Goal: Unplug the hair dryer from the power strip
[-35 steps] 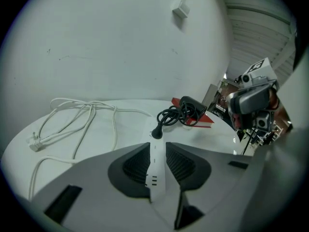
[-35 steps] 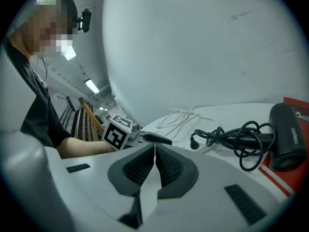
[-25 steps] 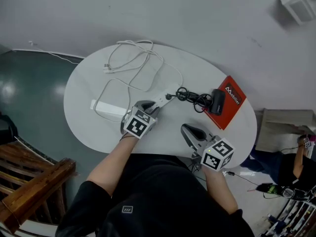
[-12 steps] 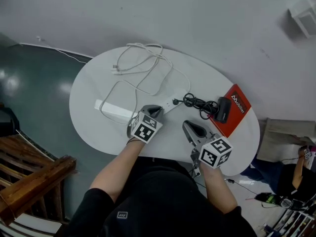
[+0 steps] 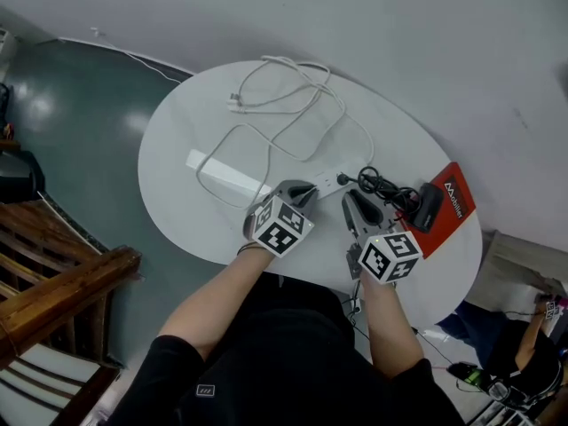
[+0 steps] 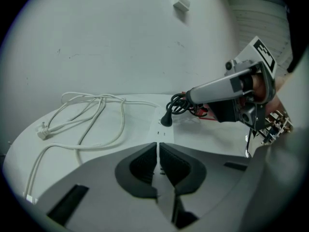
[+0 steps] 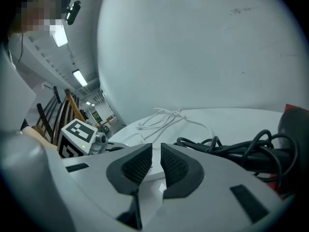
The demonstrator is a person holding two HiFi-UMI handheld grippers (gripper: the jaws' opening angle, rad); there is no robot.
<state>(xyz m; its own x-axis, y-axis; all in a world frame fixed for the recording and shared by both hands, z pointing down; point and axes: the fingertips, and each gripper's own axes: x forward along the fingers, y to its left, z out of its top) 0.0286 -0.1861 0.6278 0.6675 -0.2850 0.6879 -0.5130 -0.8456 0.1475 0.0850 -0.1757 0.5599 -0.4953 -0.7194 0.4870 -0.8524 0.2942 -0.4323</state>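
On the white oval table (image 5: 177, 140), the white power strip (image 5: 328, 183) lies toward the edge nearest the person, roughly midway along it. The hair dryer's black plug (image 5: 343, 178) stands in a socket at the strip's right end. From the plug a tangled black cord (image 5: 382, 187) runs right to the black hair dryer (image 5: 428, 206), which lies on a red book (image 5: 457, 204) near the table's right edge. The left gripper (image 5: 303, 190) sits over the strip's left part. Its ribbed pads (image 6: 145, 164) are brought together with only a thin slit between them and nothing clamped, and the strip runs on ahead from under them. The plug stands ahead of those tips, a little right of their line and clear of them. The right gripper (image 5: 353, 201) is low over the table just on the near side of the plug. Its fingers are likewise closed on nothing, and the cord lies ahead and to the right of them, not touching. A loose white cable (image 5: 293, 105) loops across the far half of the table, and a long white block (image 5: 217, 171) lies toward the left edge.
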